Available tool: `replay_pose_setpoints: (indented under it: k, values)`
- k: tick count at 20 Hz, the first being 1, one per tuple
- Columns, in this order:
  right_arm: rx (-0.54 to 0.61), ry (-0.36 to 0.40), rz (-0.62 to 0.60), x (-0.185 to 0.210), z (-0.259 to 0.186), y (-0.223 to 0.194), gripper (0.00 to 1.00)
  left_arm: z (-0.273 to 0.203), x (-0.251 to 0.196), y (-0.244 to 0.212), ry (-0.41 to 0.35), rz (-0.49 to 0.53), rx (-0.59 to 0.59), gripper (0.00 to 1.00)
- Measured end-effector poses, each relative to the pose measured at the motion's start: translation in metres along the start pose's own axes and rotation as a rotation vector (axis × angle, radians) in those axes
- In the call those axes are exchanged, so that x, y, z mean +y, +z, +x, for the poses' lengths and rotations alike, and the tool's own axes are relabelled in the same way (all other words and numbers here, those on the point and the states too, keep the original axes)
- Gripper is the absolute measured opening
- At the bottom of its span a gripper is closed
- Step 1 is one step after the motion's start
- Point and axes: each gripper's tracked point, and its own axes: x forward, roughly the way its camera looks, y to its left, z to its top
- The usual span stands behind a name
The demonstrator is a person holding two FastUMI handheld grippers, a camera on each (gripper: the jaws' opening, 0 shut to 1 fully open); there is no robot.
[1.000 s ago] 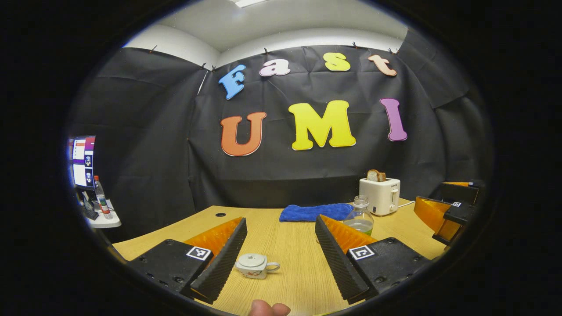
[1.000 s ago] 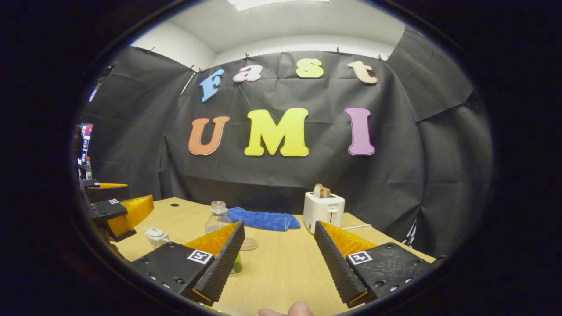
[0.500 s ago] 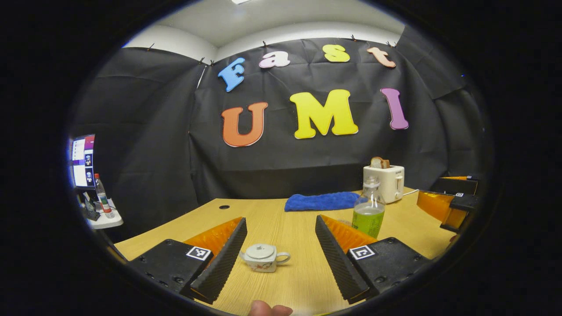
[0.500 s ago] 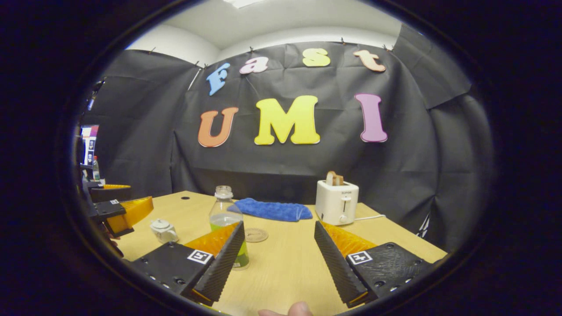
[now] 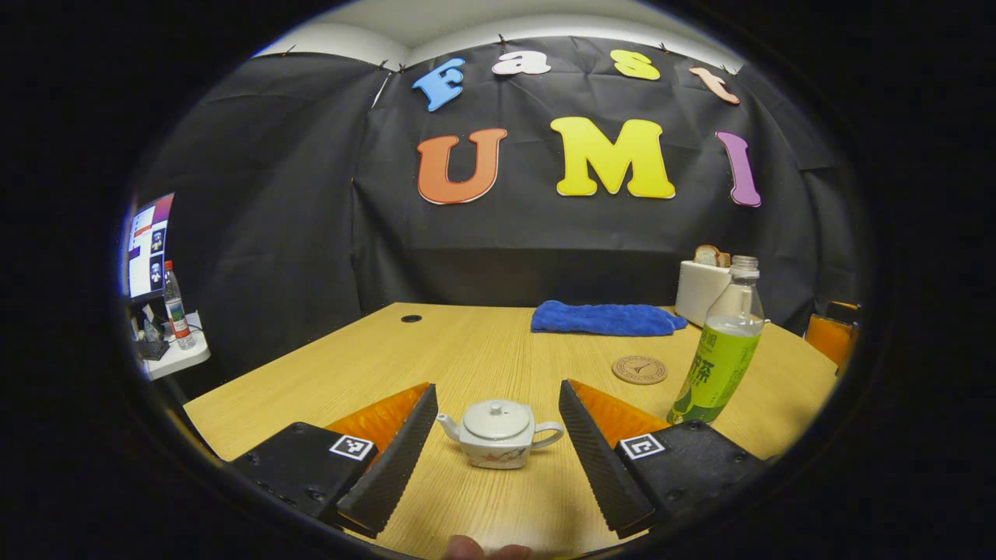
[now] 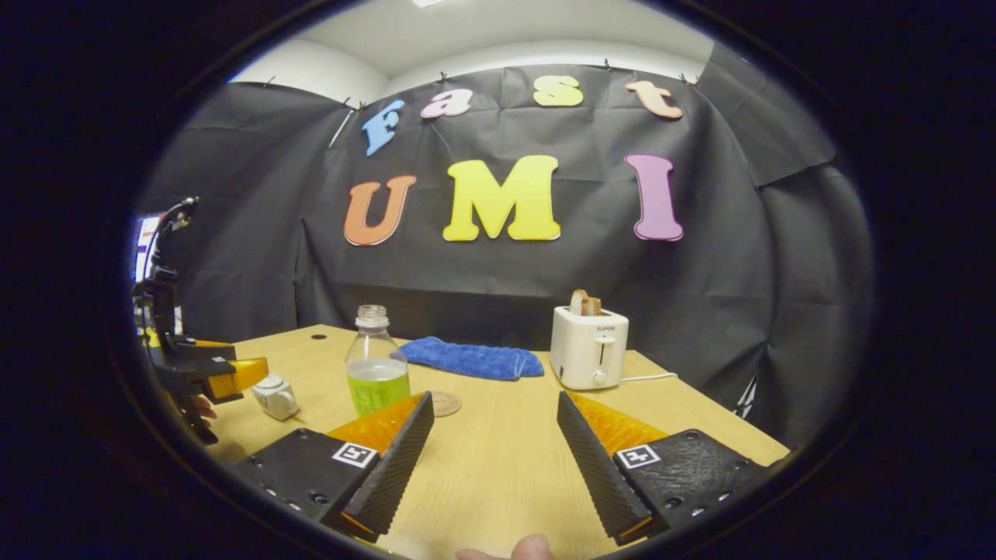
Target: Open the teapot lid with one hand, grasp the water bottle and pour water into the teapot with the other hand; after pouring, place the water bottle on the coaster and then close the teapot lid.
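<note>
A small white teapot point(image 5: 499, 432) with its lid on stands on the wooden table, just ahead of my left gripper point(image 5: 498, 443), which is open with the pot between its fingers and not touched. To its right stands an uncapped water bottle point(image 5: 719, 355) with a green label, and a round coaster point(image 5: 639, 369) lies beyond. In the right gripper view the bottle point(image 6: 377, 365) stands ahead left of my open right gripper point(image 6: 492, 451), the coaster point(image 6: 445, 403) lies beside it, and the teapot point(image 6: 272, 395) sits at the far left by the left gripper point(image 6: 210, 372).
A blue cloth point(image 5: 606, 318) lies at the back of the table point(image 5: 467, 350). A white toaster point(image 6: 587, 356) with bread stands at the back right, its cord trailing right. A side shelf with a bottle point(image 5: 174, 309) and a screen is off the table's left.
My left gripper has moved forward and tilted down, so the teapot now lies between its fingers and looks larger. The right gripper has shifted slightly; the bottle appears more upright ahead of it.
</note>
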Motion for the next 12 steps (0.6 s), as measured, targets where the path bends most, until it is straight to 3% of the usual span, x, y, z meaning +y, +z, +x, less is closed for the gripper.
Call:
replay_pose_setpoints:
  k: [4,8,12]
  values:
    - [0.012,-0.017,-0.008,-0.008,0.004,-0.004,0.95,0.02,0.001,-0.017,-0.014,0.011,0.073,0.92]
    - [0.034,-0.019,-0.006,-0.011,0.007,-0.01,0.95,0.029,-0.001,-0.019,-0.019,0.016,0.084,0.73]
    - [0.034,-0.014,-0.011,-0.009,0.009,-0.011,0.95,0.029,-0.002,-0.019,-0.02,0.029,0.086,0.66]
